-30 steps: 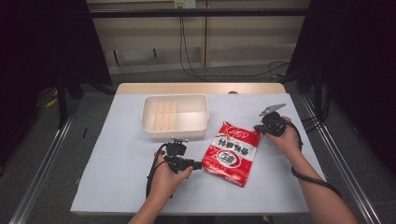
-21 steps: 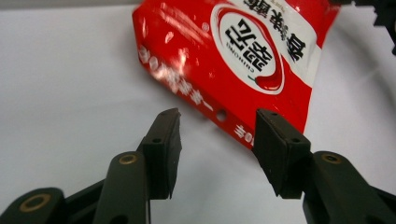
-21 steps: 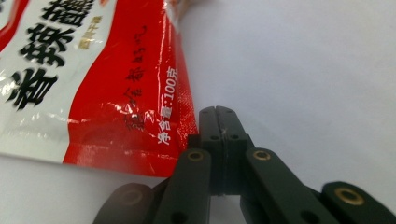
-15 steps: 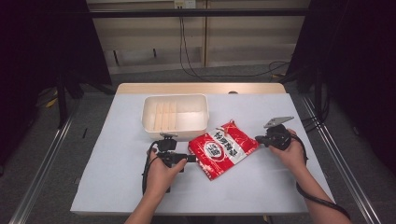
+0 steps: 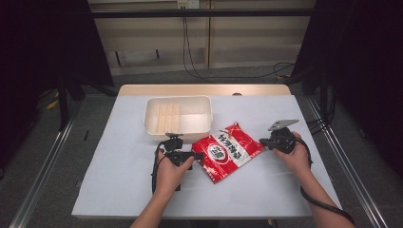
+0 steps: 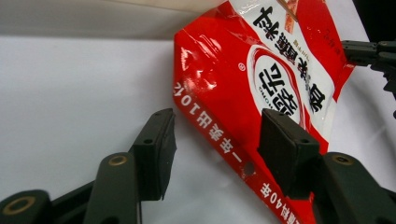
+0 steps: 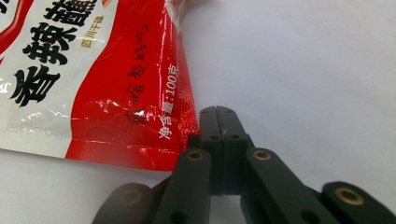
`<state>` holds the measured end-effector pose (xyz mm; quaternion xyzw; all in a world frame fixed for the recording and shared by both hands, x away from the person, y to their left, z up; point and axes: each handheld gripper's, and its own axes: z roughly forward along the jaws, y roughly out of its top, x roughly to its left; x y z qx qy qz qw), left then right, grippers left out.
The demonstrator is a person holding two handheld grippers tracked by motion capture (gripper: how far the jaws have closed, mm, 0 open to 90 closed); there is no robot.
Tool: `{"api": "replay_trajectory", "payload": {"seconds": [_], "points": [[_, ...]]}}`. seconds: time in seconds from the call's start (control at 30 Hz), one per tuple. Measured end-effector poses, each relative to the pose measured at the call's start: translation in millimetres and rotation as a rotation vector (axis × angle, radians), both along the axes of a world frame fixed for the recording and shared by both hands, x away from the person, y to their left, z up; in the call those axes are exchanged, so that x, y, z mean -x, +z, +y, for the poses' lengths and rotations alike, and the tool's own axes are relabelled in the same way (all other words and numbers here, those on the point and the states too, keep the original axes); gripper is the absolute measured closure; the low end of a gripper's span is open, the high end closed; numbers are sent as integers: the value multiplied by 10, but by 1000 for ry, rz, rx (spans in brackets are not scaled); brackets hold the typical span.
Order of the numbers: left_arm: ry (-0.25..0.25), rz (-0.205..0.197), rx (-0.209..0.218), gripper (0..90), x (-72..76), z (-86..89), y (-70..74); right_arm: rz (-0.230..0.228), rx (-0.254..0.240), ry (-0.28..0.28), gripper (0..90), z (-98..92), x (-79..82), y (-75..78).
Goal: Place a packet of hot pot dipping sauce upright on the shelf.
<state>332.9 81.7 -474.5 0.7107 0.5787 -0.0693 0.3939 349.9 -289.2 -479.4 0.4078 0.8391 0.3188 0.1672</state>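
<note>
The glossy red plastic seasoning packet (image 5: 227,151) lies on the white tabletop (image 5: 109,180), at five o'clock from the cream plastic tray (image 5: 178,116). The right tool (image 5: 264,142), pinched shut, steadies its corner while the left tool (image 5: 198,155), half open, straddles the opposite edge unclamped.

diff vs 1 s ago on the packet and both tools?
The red packet slid left and turned, now lying nearer the white tray. The right tool, jaws shut on its corner, swung down toward the table's middle. The left tool backed left with it; its jaws have just been opening and straddle the packet's edge, unpressed. The tray stayed put.
</note>
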Motion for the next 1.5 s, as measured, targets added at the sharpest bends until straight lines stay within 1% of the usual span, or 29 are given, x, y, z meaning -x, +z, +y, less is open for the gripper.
{"api": "replay_trajectory", "payload": {"seconds": [0.03,0.1,0.13,0.2,0.27,0.3,0.4,0.43,0.5,0.57,0.63,0.67,0.7,0.73,0.8,0.97,1.0,1.07,1.1,1.13,1.2,1.23,1.27,1.33,1.37,1.4,1.43,1.47,1.5], "points": [[-3,-11,-3,458,8,-17,-3,-1,-1,2,900,1,0,-1],[-16,17,20,464,20,-45,-5,2,-3,-1,900,1,4,1],[-11,16,27,466,32,-66,-10,2,-4,0,900,1,4,1],[-14,35,53,478,49,-98,-22,0,-1,-1,900,5,10,0],[-25,32,61,503,63,-122,-35,6,-1,2,900,7,20,5],[-25,39,75,527,65,-135,-43,6,-5,2,900,10,27,4],[-27,46,92,628,55,-153,-63,11,-15,11,900,8,41,3],[-29,54,107,680,50,-154,-65,11,-19,14,900,5,42,1],[-29,69,115,808,46,-153,-47,14,-20,-3,900,3,51,2],[-29,93,133,876,44,-142,-11,8,-24,-1,874,-3,49,-3],[-34,110,147,900,52,-136,55,8,-19,-21,826,-10,54,4],[-43,106,144,900,56,-134,95,6,-19,-24,825,-22,52,3],[-60,94,127,900,57,-122,138,8,-19,-25,812,-34,54,7],[-61,100,130,900,64,-124,187,8,-18,-33,793,-49,56,10],[-85,95,115,900,68,-108,280,5,-22,-46,733,-77,63,23],[-102,99,87,900,66,-70,498,19,-66,-79,597,-126,85,52],[-116,98,74,900,61,-53,544,15,-61,-81,556,-132,86,54],[-124,105,46,900,55,-45,648,35,-72,-79,458,-137,83,65],[-135,108,33,900,49,-40,708,30,-71,-84,419,-139,79,68],[-142,106,16,900,38,-37,766,33,-86,-82,402,-138,77,70],[-154,121,17,900,16,-33,891,29,-84,-73,362,-135,75,76],[-161,124,-5,900,6,-30,961,35,-83,-71,359,-130,78,79],[-169,110,-18,900,-11,-29,1019,43,-86,-69,347,-128,80,81],[-172,112,-24,900,-25,-49,1137,44,-102,-68,314,-130,78,83],[-183,109,-41,900,-38,-54,1189,53,-104,-82,294,-130,82,92],[-187,113,-38,900,-46,-65,1237,37,-111,-72,279,-136,71,86],[-186,114,-37,900,-53,-81,1286,42,-112,-85,267,-140,76,95],[-195,117,-55,900,-64,-82,1336,40,-118,-82,259,-147,73,97],[-199,118,-53,900,-76,-89,1382,55,-124,-83,260,-150,78,105]]}}
